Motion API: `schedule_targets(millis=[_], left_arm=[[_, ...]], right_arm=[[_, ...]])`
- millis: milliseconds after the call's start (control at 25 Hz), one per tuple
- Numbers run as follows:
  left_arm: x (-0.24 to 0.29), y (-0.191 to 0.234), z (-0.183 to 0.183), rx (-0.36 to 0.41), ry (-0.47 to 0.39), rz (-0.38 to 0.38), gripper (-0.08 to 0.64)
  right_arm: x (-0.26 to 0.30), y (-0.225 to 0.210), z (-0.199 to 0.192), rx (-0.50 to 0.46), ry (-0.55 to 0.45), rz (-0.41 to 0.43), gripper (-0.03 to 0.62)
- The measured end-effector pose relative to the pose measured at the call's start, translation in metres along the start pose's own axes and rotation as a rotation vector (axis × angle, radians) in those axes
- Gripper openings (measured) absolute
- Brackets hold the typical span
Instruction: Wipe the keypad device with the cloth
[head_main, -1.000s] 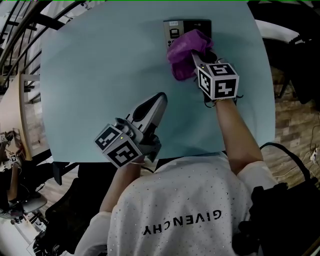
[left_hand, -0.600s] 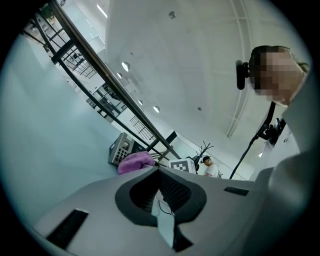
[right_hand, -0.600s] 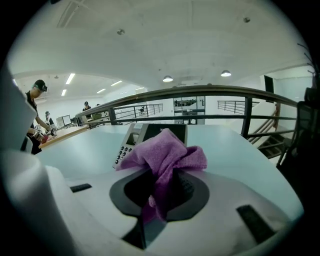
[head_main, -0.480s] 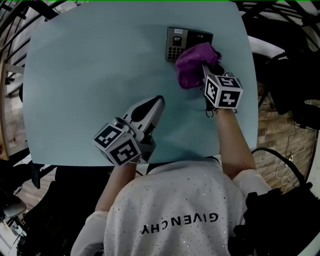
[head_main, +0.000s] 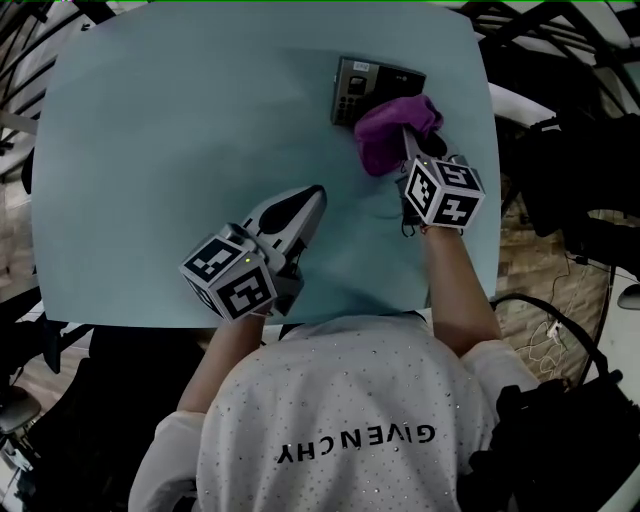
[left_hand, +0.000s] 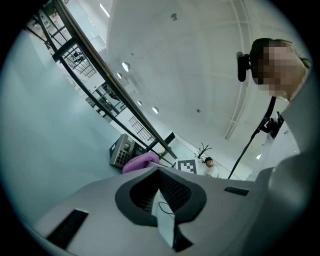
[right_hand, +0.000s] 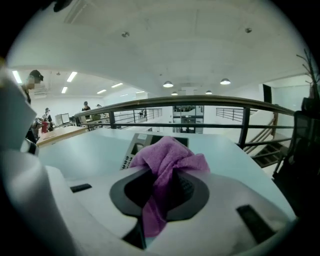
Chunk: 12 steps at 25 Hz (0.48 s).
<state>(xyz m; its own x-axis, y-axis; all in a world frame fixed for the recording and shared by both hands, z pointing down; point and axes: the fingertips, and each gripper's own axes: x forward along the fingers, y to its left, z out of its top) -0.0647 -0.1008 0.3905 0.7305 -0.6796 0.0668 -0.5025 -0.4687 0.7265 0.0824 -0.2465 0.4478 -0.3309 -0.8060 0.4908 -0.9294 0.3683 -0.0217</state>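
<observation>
The grey keypad device (head_main: 372, 86) lies flat near the far edge of the pale blue table (head_main: 170, 130). A bunched purple cloth (head_main: 392, 131) sits against its near right corner, and my right gripper (head_main: 409, 138) is shut on it. In the right gripper view the cloth (right_hand: 169, 159) hangs between the jaws of that gripper (right_hand: 169, 181), with the device (right_hand: 134, 146) just behind. My left gripper (head_main: 314, 196) rests on the table nearer to me, apart from the device, jaws shut with nothing in them. The left gripper view shows the device (left_hand: 121, 150) and cloth (left_hand: 142, 161) beyond the left gripper (left_hand: 159, 171).
The table's near edge runs just under my arms. Black railings (head_main: 25, 40) border the left side. A dark chair (head_main: 565, 170) and a loose cable (head_main: 560, 335) lie over the wooden floor at the right.
My right gripper has drawn the cloth back toward me and to the right, uncovering more of the device's top. The left gripper stays where it was.
</observation>
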Motion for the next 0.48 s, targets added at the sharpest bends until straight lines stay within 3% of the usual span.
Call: schedule_targets(millis=[120, 280, 480], left_arm=[[0.001, 0.0, 0.001, 0.008, 0.001, -0.009, 0.0], [-0.003, -0.002, 0.001, 0.011, 0.0, -0.007, 0.0], [-0.017, -0.001, 0.003, 0.012, -0.004, 0.018, 0.0]], right_arm=[[0.003, 0.042, 0.01, -0.064, -0.033, 0.118, 0.058], [0.014, 0.089, 0.0, -0.254, 0.034, 0.206, 0.058], [0.034, 0.102, -0.014, -0.182, 0.125, 0.213, 0.058]])
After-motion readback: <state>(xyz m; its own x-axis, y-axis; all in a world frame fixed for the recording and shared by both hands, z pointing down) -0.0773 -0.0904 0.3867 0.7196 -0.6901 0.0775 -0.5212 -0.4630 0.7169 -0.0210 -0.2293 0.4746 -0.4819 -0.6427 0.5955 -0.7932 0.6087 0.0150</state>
